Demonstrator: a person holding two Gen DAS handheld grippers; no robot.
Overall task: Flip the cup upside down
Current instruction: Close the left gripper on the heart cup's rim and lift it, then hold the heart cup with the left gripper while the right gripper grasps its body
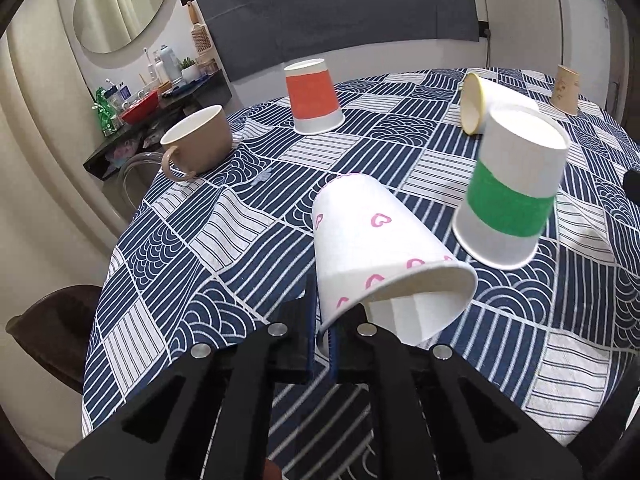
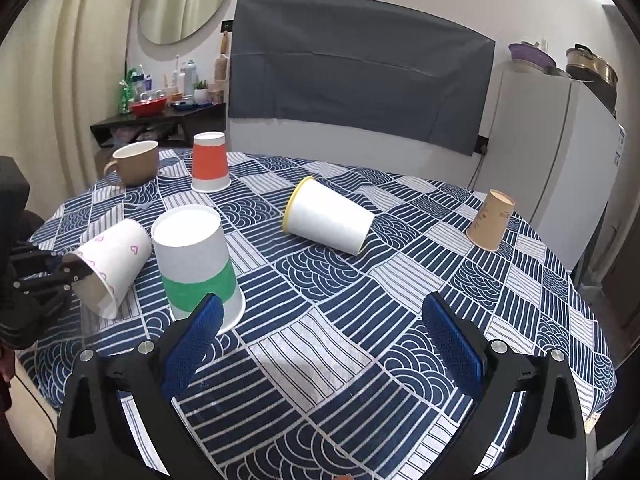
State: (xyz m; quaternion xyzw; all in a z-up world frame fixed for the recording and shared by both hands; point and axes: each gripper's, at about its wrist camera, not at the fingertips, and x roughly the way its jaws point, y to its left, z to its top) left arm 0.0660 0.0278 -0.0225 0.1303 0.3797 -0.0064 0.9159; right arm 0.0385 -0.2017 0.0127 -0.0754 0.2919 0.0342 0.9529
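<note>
My left gripper [image 1: 322, 328] is shut on the rim of a white paper cup with pink hearts [image 1: 372, 248]. It holds the cup tilted above the table, with the cup's mouth toward the camera. The same cup [image 2: 110, 258] and my left gripper [image 2: 74, 272] show at the left of the right wrist view. My right gripper [image 2: 320, 328] is open and empty above the tablecloth, near a green-banded cup [image 2: 196, 260] that stands upside down. A white cup with a yellow rim [image 2: 328, 216] lies on its side mid-table.
The round table has a blue and white patterned cloth [image 2: 360, 300]. An orange-banded cup [image 2: 209, 162] and a tan paper cup [image 2: 490, 220] stand upside down. A brown mug [image 2: 134, 162] stands upright at the far left. A shelf with bottles [image 2: 160, 112] and a fridge [image 2: 552, 152] stand beyond.
</note>
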